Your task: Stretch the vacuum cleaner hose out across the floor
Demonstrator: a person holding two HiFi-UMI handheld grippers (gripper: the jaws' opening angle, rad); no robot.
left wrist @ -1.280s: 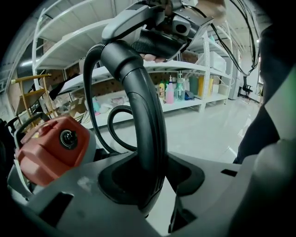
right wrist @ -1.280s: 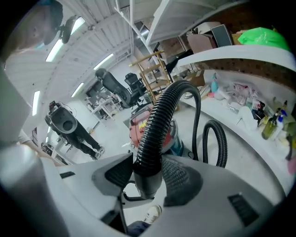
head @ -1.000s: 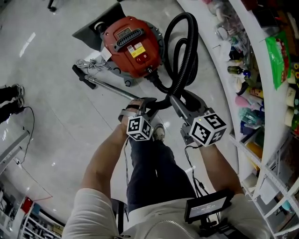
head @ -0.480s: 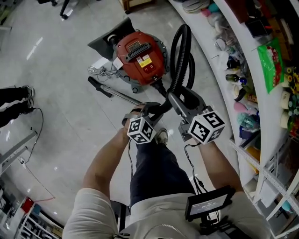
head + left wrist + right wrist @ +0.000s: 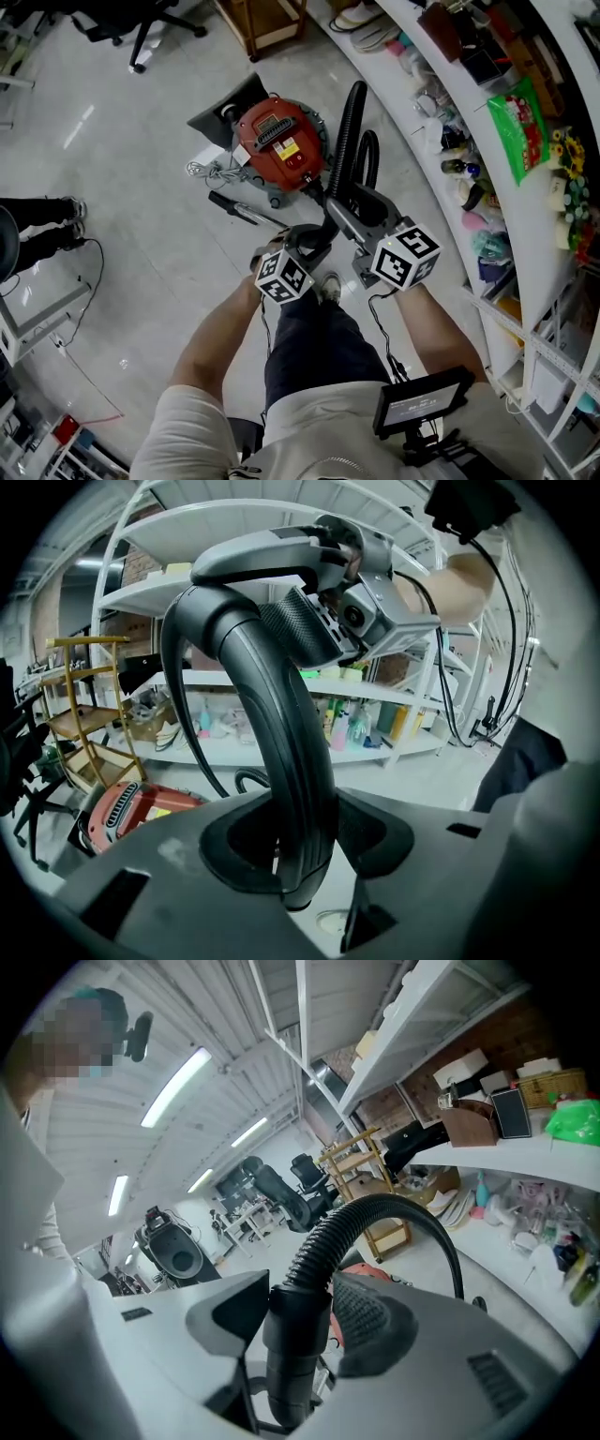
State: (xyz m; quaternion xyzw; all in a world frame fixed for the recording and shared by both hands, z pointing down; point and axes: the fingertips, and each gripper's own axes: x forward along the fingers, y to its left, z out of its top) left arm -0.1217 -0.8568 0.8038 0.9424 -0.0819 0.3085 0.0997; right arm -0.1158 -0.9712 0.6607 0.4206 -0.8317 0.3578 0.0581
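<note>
two grippers, both engaged. nearest the person, the left gripper (image 5: 307, 242) has its jaws clamped on the curved handle (image 5: 281, 714) at the hose end; the handle fills the gap and stands upright between the pads. just beside it, the right gripper (image 5: 343, 214) has its jaws closed on the smooth cuff (image 5: 295, 1326) where the ribbed hose (image 5: 349, 131) begins. both are held up off the floor (image 5: 141, 187), close together, above the person's feet.

beyond them the hose rises in a tight double loop and drops back to the red vacuum (image 5: 279, 141), which sits on the floor near the foot of the shelf (image 5: 534, 1159). a wand (image 5: 242, 210) lies on the floor between vacuum and person, and a cord (image 5: 208, 171) is bunched at the vacuum's side.

judgement: stretching has not begun; the hose is coiled and none of it lies flat.

risks:
- pulling away while the loops are crossed could kink the hose or tip the vacuum toward the person.
- the vacuum may roll after the pull, so that slack never clears.
- the smooth cuff could slide in the right jaws under load.
- a swinging loop could strike goods on the shelf.
- wand and cord sit in the walking path; tripping is likely.
</note>
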